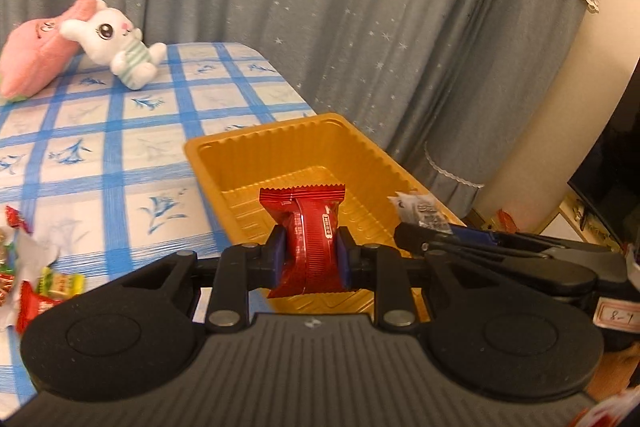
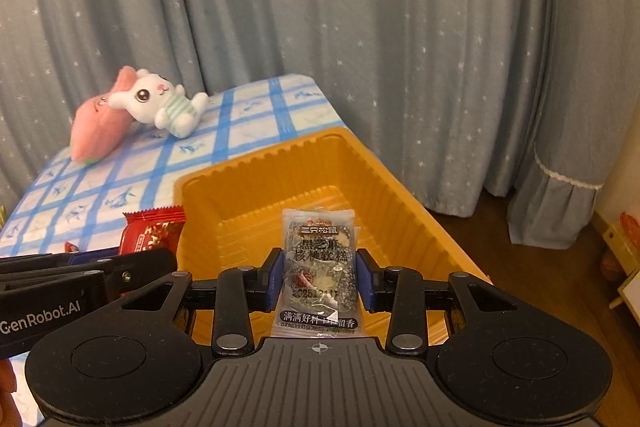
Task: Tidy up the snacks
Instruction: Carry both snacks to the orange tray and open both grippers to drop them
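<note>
Red foil shows between the blue pads of the left gripper [image 1: 311,254], which pinches a red snack packet [image 1: 307,239] upright, its crimped top edge standing above the fingers. The tool tilts downward, and past its fingertips lies the yellow plastic tray [image 1: 224,163], its ribbed floor bare. Right of these fingers the other tool reaches in from the side with its own packet.

The right gripper [image 2: 320,277] also slopes downward over the same tray [image 2: 400,195], its pads closed on a clear packet of dark sesame cake [image 2: 319,263] with printed characters, held upright. The left tool comes in from its left side.

Loose sweets [image 1: 36,283] lie on the blue-checked tablecloth [image 1: 120,131] left of the left fingers. Far beyond them, a white plush rabbit [image 1: 116,45] leans on a pink plush [image 1: 36,63].
</note>
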The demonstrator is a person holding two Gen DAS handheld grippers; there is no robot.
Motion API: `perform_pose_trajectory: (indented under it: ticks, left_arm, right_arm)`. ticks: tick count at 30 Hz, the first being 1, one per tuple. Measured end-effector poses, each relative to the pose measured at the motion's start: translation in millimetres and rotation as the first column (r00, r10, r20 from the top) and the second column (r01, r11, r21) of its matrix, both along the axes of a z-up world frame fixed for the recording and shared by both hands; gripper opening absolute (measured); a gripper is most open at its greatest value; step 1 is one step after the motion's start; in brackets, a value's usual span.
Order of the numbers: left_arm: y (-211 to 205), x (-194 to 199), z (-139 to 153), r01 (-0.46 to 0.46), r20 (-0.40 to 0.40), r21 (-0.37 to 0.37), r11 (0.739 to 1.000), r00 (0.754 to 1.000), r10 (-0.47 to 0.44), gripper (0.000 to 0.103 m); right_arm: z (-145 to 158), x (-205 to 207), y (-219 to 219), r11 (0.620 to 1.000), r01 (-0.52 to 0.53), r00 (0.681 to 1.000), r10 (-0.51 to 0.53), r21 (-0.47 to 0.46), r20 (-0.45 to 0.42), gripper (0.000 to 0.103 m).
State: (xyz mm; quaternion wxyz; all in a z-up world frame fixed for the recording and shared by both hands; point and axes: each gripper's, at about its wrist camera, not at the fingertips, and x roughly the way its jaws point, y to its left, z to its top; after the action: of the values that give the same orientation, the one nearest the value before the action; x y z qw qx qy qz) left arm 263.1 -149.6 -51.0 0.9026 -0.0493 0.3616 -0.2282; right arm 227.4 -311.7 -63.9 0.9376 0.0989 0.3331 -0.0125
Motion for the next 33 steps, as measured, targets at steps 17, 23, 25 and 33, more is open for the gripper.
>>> perform_pose_trajectory:
  ticks: [17,23,25,33]
  left_arm:
    - [4,3,-8,-0.011,0.002,0.011,1.000,1.000,0.011,0.030]
    - [20,0,-4,-0.038,0.008,0.010,0.999,0.999,0.038,0.030]
    - [22,-1,-2,-0.040,0.013,0.012,0.999,0.999,0.040,0.030]
    - [31,-7,0,-0.048,0.021,0.012,0.999,0.999,0.048,0.034]
  right_arm:
    - [-6,4,-19,0.996,0.047,0.999,-0.045,0.072,-0.030,0.038]
    - [-6,3,-14,0.996,0.045,0.999,-0.043,0.081,-0.024,0.038]
    - [-6,3,-11,0.996,0.041,0.999,-0.039,0.080,-0.022,0.038]
    - [-10,4,-7,0.993,0.028,0.999,-0.030,0.119,0.014,0.071]
